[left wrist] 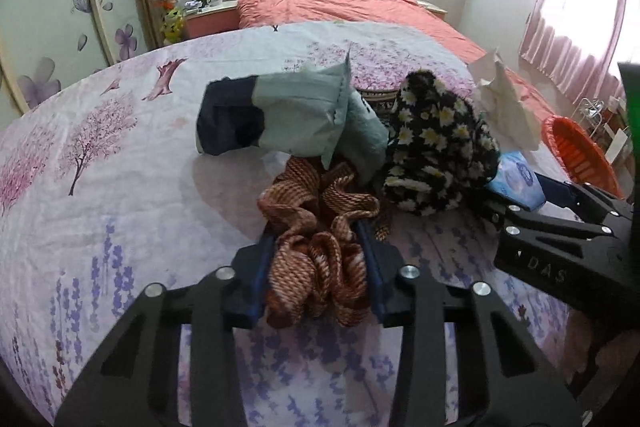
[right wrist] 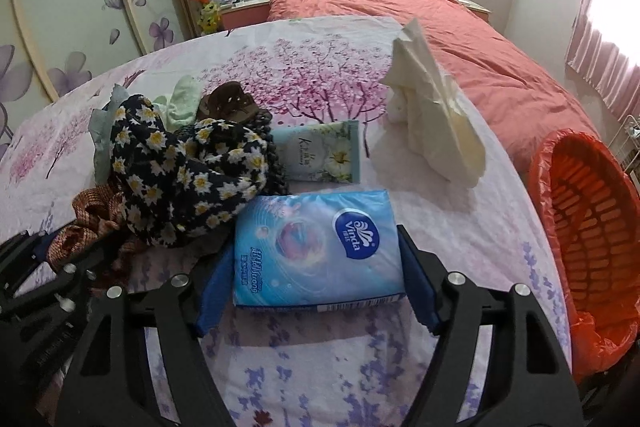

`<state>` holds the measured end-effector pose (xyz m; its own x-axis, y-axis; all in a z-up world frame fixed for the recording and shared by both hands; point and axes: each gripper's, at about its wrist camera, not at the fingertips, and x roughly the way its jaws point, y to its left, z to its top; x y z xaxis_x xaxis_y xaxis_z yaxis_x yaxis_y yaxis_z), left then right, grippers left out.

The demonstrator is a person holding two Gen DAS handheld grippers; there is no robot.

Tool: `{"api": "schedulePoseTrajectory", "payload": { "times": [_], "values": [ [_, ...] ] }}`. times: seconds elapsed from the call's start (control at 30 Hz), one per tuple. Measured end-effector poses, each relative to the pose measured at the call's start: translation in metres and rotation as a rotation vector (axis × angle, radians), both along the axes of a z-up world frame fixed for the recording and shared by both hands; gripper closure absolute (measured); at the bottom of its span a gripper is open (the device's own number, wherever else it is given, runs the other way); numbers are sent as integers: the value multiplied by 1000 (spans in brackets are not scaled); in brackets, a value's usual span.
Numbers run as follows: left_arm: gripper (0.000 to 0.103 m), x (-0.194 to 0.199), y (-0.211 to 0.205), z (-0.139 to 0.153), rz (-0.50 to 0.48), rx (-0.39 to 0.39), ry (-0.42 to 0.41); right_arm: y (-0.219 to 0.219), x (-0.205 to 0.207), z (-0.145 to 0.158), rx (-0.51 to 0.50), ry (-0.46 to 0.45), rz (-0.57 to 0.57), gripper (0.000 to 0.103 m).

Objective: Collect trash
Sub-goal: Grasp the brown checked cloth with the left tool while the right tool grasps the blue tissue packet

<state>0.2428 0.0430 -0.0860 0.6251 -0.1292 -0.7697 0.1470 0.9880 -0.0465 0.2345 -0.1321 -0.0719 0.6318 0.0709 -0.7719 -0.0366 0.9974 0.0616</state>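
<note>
the floral-print surface (right wrist: 312, 75) curves away round-edged, with a bed in coral covers (right wrist: 460, 39) beyond its far edge. the near and left parts of the surface lie bare, giving open room, while the clutter sits toward the middle and the right edge. just off the right edge stands an orange slatted bin (right wrist: 592, 227) lined with a red bag, its mouth open.

the left gripper (left wrist: 318, 267) has its jaws drawn narrow on a brown woven cloth (left wrist: 320, 227), ropy and bunched, with the blue pads pressed into both sides of it. the right gripper (right wrist: 316, 287) has its jaws wide around a blue tissue pack (right wrist: 320, 247), glossy and flat, lying near the surface's front; the right pad sits at the pack's edge, but whether the left one presses i cannot tell.

beyond the pack lies a smaller pale green wipes packet (right wrist: 320, 155), also flat. a crumpled white tissue (right wrist: 436, 115), soft and peaked, stands near the right edge. left of the packs is a dark knitted piece with daisies (right wrist: 180, 179), nubby and heaped, and behind the brown cloth a pale green and navy fabric bundle (left wrist: 280, 115).
</note>
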Motion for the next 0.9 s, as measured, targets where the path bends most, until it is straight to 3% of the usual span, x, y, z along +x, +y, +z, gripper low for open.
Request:
{"api": "schedulePoseTrajectory", "payload": {
  "times": [0.5,0.53,0.63,0.77,0.9],
  "values": [
    [80,-22,22,29,7,-6,-71,-12,-15,20,33,-54,-39,30],
    [79,-21,21,25,7,-1,-55,-12,-16,20,33,-54,-39,30],
    [60,-15,18,9,19,16,9,-8,-15,15,24,-44,-36,30],
    [43,-10,13,1,36,34,18,-6,-15,10,21,-32,-29,30],
    [47,2,5,-3,22,44,30,-4,-10,11,28,-32,-30,30]
  ]
}}
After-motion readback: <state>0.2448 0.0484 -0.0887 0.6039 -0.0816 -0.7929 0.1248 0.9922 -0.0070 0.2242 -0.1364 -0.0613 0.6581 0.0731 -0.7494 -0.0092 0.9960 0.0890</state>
